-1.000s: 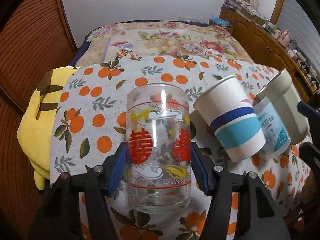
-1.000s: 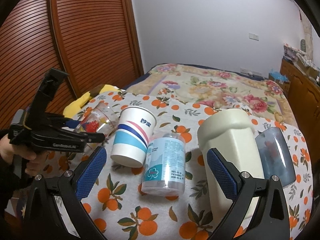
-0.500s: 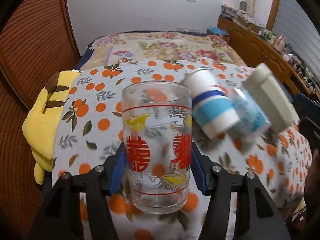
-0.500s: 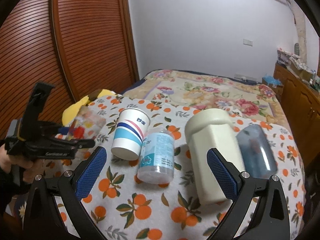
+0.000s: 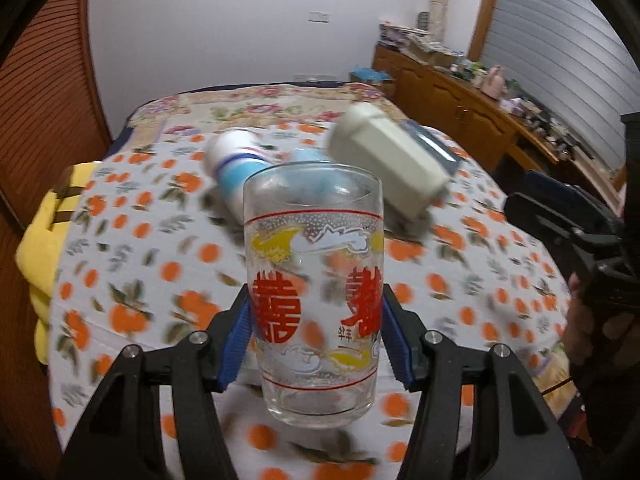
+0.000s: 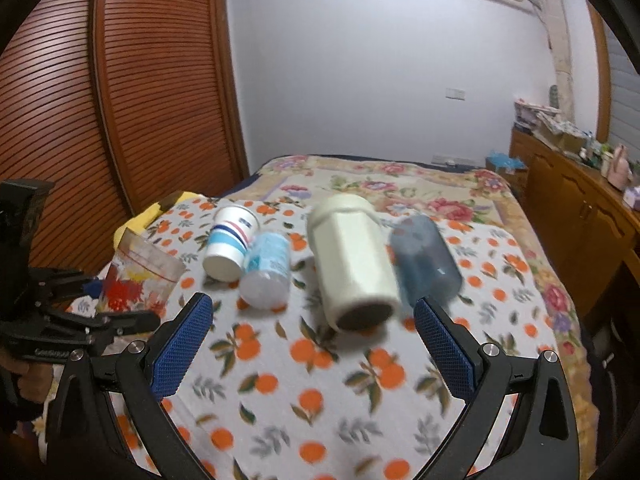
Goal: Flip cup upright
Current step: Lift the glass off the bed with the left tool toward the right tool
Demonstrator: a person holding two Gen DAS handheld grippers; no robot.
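Note:
My left gripper (image 5: pixel 316 336) is shut on a clear glass cup (image 5: pixel 314 292) with red characters and yellow clouds. The cup stands upright, mouth up, held above the orange-print tablecloth (image 5: pixel 160 280). In the right wrist view the same cup (image 6: pixel 140 276) shows at the left, tilted a little, in the left gripper (image 6: pixel 116 300). My right gripper (image 6: pixel 312 344) is open and empty, above the cloth in front of the lying containers.
On the table lie a blue-striped paper cup (image 6: pixel 230 242), a small clear bottle (image 6: pixel 266 268), a cream tumbler (image 6: pixel 352 264) and a blue-grey cup (image 6: pixel 426 264). A yellow plush (image 5: pixel 40 236) hangs at the left edge. A bed (image 6: pixel 384 184) is behind.
My left gripper lifted the glass cup off the table and pulled it back, now upright. My right gripper drew back and up from the lying containers, staying open.

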